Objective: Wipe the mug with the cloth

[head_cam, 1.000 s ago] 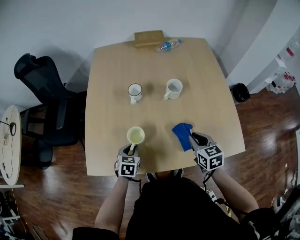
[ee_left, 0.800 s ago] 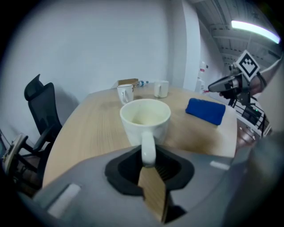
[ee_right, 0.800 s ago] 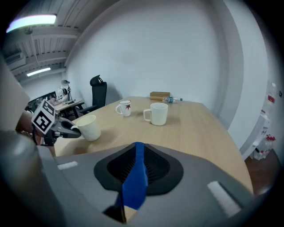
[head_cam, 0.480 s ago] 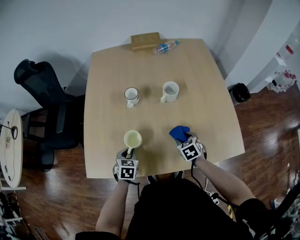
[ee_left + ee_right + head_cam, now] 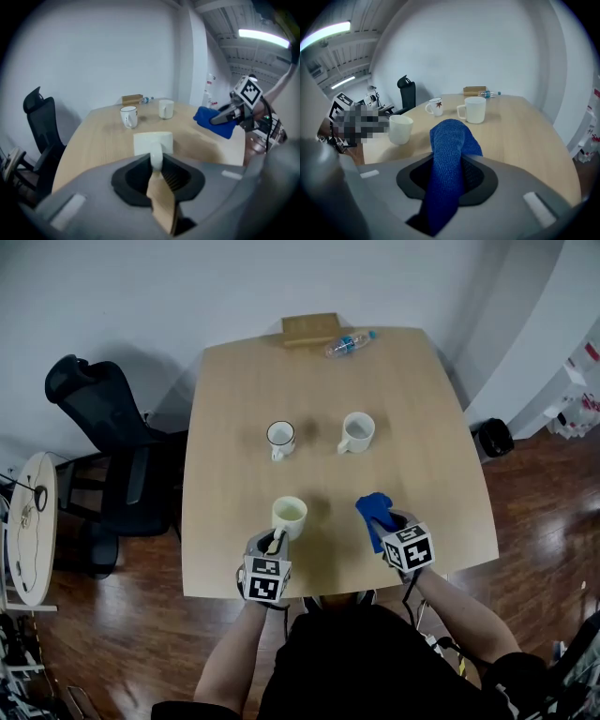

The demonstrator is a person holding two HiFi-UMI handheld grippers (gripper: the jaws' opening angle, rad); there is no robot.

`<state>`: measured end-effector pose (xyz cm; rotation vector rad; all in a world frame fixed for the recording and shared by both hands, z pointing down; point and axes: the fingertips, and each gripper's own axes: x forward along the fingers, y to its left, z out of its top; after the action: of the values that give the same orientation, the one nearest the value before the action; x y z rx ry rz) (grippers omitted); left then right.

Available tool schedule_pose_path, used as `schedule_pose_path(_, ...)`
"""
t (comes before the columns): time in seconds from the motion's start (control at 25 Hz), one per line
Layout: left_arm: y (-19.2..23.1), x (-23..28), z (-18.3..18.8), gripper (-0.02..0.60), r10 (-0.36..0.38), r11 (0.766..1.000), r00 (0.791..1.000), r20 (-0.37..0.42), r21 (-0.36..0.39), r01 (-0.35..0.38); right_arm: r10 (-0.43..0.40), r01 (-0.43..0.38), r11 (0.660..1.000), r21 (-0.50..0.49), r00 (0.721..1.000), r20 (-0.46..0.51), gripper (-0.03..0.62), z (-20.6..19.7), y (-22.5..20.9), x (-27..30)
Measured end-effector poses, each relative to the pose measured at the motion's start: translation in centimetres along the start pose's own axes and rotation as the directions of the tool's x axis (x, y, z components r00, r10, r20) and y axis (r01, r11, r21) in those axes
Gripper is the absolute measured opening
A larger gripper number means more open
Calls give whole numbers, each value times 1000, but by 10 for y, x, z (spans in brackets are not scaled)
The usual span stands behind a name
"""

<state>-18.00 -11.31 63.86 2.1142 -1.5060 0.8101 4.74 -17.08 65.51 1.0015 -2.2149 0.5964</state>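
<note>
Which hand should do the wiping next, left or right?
Right. The right gripper, jaws just closing, holds the cloth close beside the mug. The left gripper, jaws also just closing, grips the mug by its handle, so it probably should steady it.

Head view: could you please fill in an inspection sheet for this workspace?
Surface: light wooden table, no spills seen.
Job's things: pale yellow ceramic mug and blue knitted cloth, both near the front edge.
Clutter: dark-rimmed white mug, plain white mug, clear plastic bottle, wooden block.
Claws: left claw, jaws just closing, shut on the mug's handle; right claw, jaws just closing, shut on the cloth.
Cables: thin black cable below right claw.
Surroundings: black office chair, round white side table.
</note>
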Motion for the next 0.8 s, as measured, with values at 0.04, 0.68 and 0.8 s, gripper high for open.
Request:
schedule_pose_path(0.04,1,3,2,58,5,1000,1000,0,28,-5,5,-5,1000,1,1000,0,114,0,0,-1)
schedule_pose_path(0.68,-5,4,-64,100,41,999,992,-118,23,-38,56,-56,998,-5,998,26,115,0,18,-7)
schedule_pose_path(0.8,-5,1,-60,120,39,999,995,-90,12,-38,62,-61,998,-6,998,32,117,2,22,-8)
